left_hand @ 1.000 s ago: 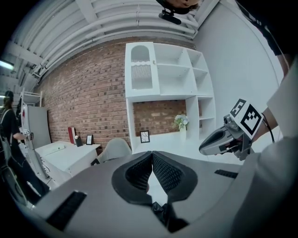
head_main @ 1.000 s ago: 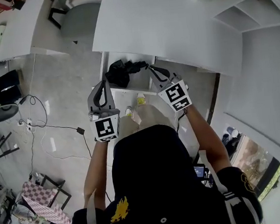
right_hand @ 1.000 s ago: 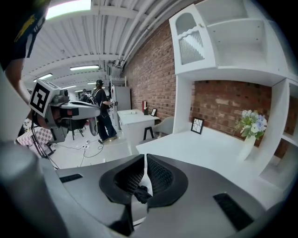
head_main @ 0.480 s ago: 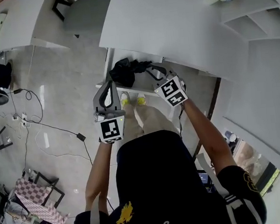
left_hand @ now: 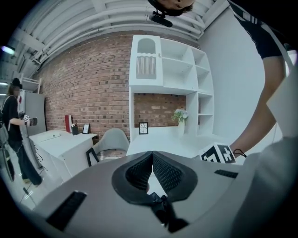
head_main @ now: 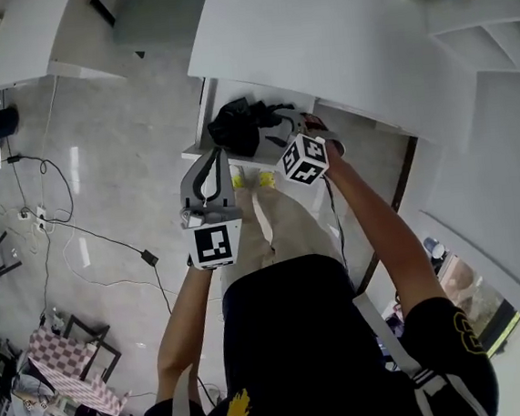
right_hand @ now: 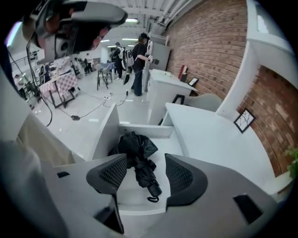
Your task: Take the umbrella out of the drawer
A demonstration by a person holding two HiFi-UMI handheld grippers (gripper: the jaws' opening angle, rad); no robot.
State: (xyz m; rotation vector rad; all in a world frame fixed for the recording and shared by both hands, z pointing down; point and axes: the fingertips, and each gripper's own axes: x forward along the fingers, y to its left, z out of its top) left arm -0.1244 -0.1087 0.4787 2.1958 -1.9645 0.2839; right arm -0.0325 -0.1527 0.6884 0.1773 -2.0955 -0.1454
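Far left: left gripper (left_hand: 152, 155) pinched closed, empty. Centre: folded black umbrella (right_hand: 136, 151) lies in the open drawer (right_hand: 105, 132). Right gripper (right_hand: 143, 173) above it, jaws just opened wide, gripping nothing. Probably light, fabric floppy; grab the stiff handle end.

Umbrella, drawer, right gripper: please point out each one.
umbrella (right_hand: 139, 162), right gripper view, on its folded black cloth.
drawer (right_hand: 108, 132), right gripper view, on its left wall.
right gripper (right_hand: 145, 158), right gripper view, midway between fingertips; jaws just opening, pads touch nothing.
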